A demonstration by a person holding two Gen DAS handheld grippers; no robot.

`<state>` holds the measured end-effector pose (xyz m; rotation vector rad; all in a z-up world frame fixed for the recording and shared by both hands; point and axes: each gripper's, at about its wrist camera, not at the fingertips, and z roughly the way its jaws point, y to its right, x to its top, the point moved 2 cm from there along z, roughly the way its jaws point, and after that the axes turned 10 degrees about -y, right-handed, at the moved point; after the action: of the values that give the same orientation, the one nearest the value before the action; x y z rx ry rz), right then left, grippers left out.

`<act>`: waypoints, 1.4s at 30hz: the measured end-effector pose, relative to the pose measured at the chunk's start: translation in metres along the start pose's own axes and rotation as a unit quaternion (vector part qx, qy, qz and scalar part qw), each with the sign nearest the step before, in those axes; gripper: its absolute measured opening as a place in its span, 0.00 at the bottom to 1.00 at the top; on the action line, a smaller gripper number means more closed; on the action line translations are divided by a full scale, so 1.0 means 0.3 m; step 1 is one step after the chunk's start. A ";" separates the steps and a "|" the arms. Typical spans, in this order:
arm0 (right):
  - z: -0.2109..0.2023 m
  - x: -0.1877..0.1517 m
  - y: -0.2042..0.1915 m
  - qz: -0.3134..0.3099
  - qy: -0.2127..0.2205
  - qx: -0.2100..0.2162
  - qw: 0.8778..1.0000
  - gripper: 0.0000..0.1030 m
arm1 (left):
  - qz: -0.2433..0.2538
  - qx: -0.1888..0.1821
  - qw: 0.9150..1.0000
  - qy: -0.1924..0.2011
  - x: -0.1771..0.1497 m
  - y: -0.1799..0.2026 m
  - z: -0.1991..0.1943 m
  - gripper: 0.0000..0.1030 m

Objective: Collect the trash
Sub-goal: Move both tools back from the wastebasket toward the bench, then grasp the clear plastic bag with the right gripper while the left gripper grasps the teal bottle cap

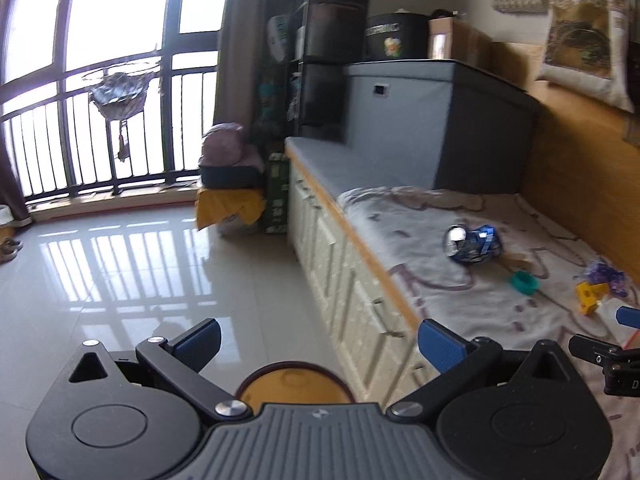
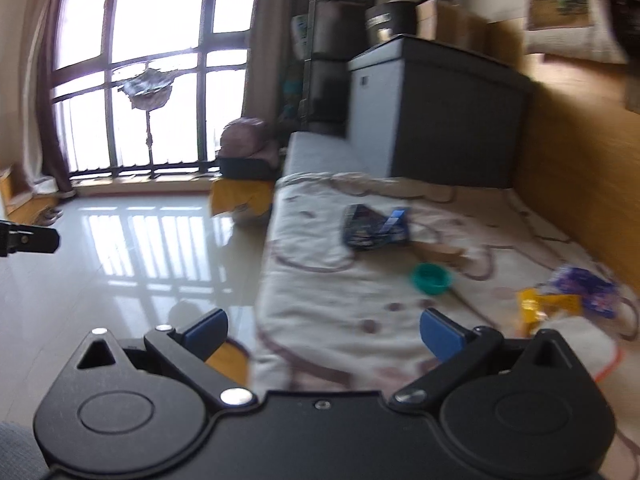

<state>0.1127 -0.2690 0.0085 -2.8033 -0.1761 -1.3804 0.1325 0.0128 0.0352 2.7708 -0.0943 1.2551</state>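
Trash lies on a bench covered by a patterned white cloth (image 1: 460,300). A crushed blue can (image 1: 472,245) also shows in the right wrist view (image 2: 376,227). Near it are a teal cap (image 1: 525,282) (image 2: 431,278), a yellow wrapper (image 1: 590,296) (image 2: 546,306) and a purple wrapper (image 1: 604,274) (image 2: 584,286). My left gripper (image 1: 318,342) is open and empty, low over the floor beside the bench, above a round yellow-topped bin (image 1: 294,382). My right gripper (image 2: 322,334) is open and empty, over the bench's near edge.
A grey storage box (image 1: 432,120) stands at the bench's far end, with a black tub (image 1: 394,38) and cartons on it. White drawers (image 1: 340,256) run under the bench. Glossy tile floor (image 1: 120,272) reaches a barred window. A yellow-draped stool (image 1: 230,204) stands by the curtain.
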 end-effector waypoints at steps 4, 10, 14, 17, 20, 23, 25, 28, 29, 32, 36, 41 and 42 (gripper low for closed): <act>-0.016 -0.033 0.119 0.015 0.012 -0.028 0.999 1.00 | 0.016 -0.019 1.000 0.007 0.008 0.100 0.013 1.00; -0.041 -0.089 0.295 0.045 0.022 -0.069 0.996 1.00 | 0.041 -0.048 0.998 0.015 0.017 0.261 0.051 1.00; -0.049 -0.126 0.413 0.071 0.028 -0.092 0.993 1.00 | 0.068 -0.061 0.996 0.006 0.018 0.375 0.101 1.00; -0.054 -0.152 0.493 0.095 0.033 -0.102 0.990 1.00 | 0.083 -0.075 0.994 0.001 0.015 0.453 0.139 1.00; -0.046 -0.169 0.564 0.114 0.037 -0.112 0.987 1.00 | 0.091 -0.092 0.992 -0.002 0.017 0.530 0.178 1.00; -0.033 -0.185 0.627 0.131 0.039 -0.123 0.983 1.00 | 0.089 -0.110 0.990 0.008 0.033 0.597 0.216 1.00; -0.017 -0.194 0.665 0.145 0.041 -0.132 0.980 1.00 | 0.085 -0.123 0.989 0.012 0.045 0.638 0.244 1.00; 0.016 -0.202 0.720 0.167 0.039 -0.141 0.975 1.00 | 0.081 -0.143 0.986 0.010 0.058 0.698 0.290 1.00; 0.027 -0.204 0.735 0.172 0.040 -0.141 0.974 1.00 | 0.081 -0.151 0.985 0.009 0.062 0.717 0.306 1.00; 0.064 -0.197 0.764 0.180 0.039 -0.146 0.972 1.00 | 0.083 -0.160 0.984 0.009 0.074 0.770 0.355 1.00; 0.116 -0.199 0.797 0.189 0.035 -0.148 0.970 0.88 | 0.081 -0.172 0.982 -0.006 0.086 0.827 0.430 1.00; 0.158 -0.233 0.833 0.222 0.030 -0.100 0.969 0.69 | 0.084 -0.174 0.981 -0.025 0.104 0.888 0.541 1.00; 0.162 -0.241 0.835 0.230 0.028 -0.087 0.969 0.64 | 0.081 -0.173 0.981 -0.032 0.111 0.896 0.565 1.00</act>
<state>0.1337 -0.5219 -0.0686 -2.6770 0.5846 -1.4045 0.2548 -0.2741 -0.0339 2.5399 -0.5028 1.0600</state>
